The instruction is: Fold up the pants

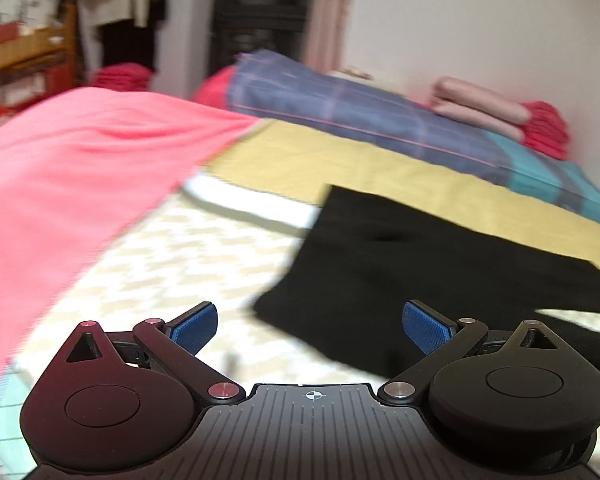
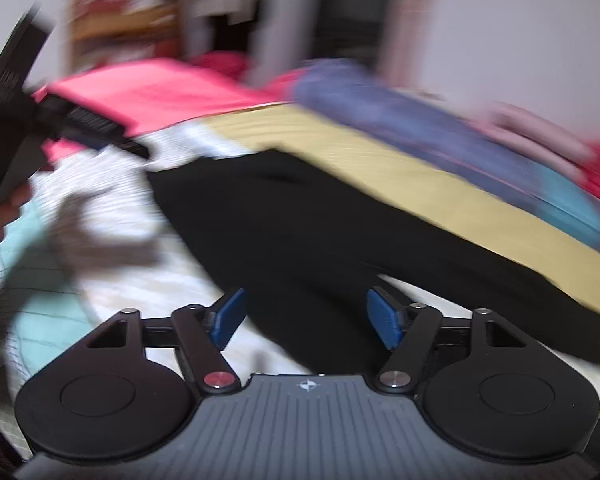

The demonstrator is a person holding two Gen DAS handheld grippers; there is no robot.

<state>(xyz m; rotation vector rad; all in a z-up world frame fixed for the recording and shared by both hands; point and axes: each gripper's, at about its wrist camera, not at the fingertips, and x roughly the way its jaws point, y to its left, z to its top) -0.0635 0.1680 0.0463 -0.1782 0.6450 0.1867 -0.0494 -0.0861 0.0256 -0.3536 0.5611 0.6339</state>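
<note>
In the left wrist view, a pink cloth (image 1: pixel 72 184) fills the left side of the frame, blurred, draped over the bed. Right of it lies a pale patterned bedsheet (image 1: pixel 180 264), then a yellow-green blanket (image 1: pixel 340 164) that runs from the middle of the frame down to the right edge. The black pants (image 1: pixel 400 272) lie flat on the bed at centre right, partly on the sheet and partly on the blanket. One straight, squared end sits toward the upper middle of the frame, and the long axis runs from there down toward the lower right corner. Behind, a blue plaid bundle (image 1: pixel 360 112) stretches along the wall, with folded pink and red cloths (image 1: pixel 500 116) at its right. The left gripper (image 1: pixel 306 326) at the bottom of the frame has its blue pads wide apart with nothing between them; the pants' near corner lies just beyond the right pad.

In the right wrist view, much blurred, the left gripper (image 2: pixel 100 132) shows at the upper left, held by a hand (image 2: pixel 0 208). The pants (image 2: pixel 320 240) cross the middle, long axis from upper left to lower right. The right gripper (image 2: pixel 306 320) stands parted and empty above them.
</note>
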